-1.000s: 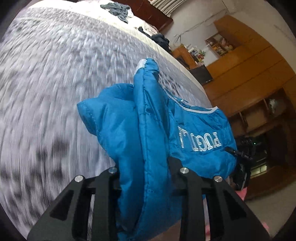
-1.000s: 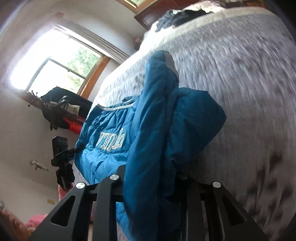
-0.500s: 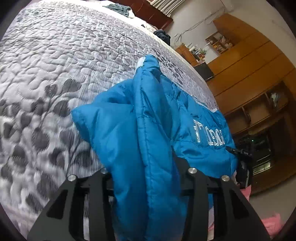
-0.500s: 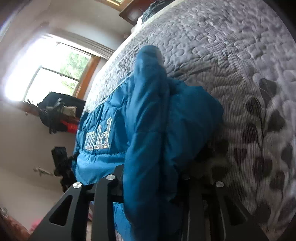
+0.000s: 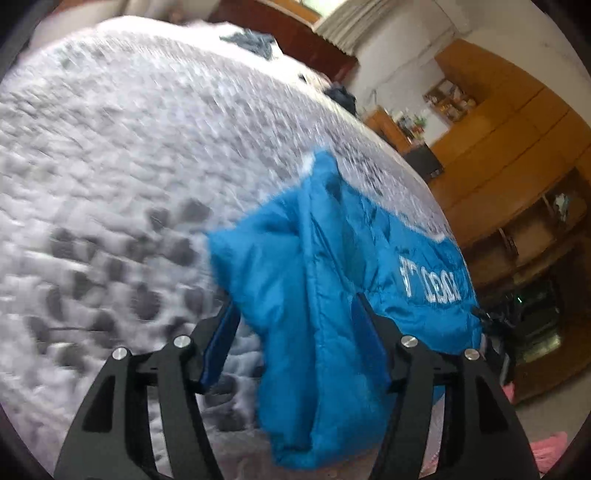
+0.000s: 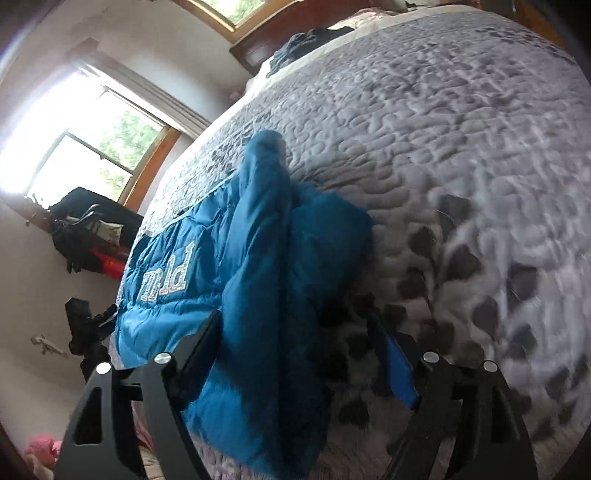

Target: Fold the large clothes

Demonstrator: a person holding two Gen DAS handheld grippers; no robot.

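A bedroom in a home is being shown. A bed (image 5: 110, 155) is being covered by a grey quilted bedspread (image 6: 424, 122) with a leaf pattern, and a dark wooden headboard (image 5: 295, 33) is being seen behind it. Wooden cupboards (image 5: 517, 147) are being lit by daylight from a wood-framed window (image 6: 92, 147).

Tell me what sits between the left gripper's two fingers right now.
In the left wrist view, a bunched fold of the blue puffer jacket sits between the open left gripper's fingers, nearer its right finger, with grey quilted bedspread beside it.
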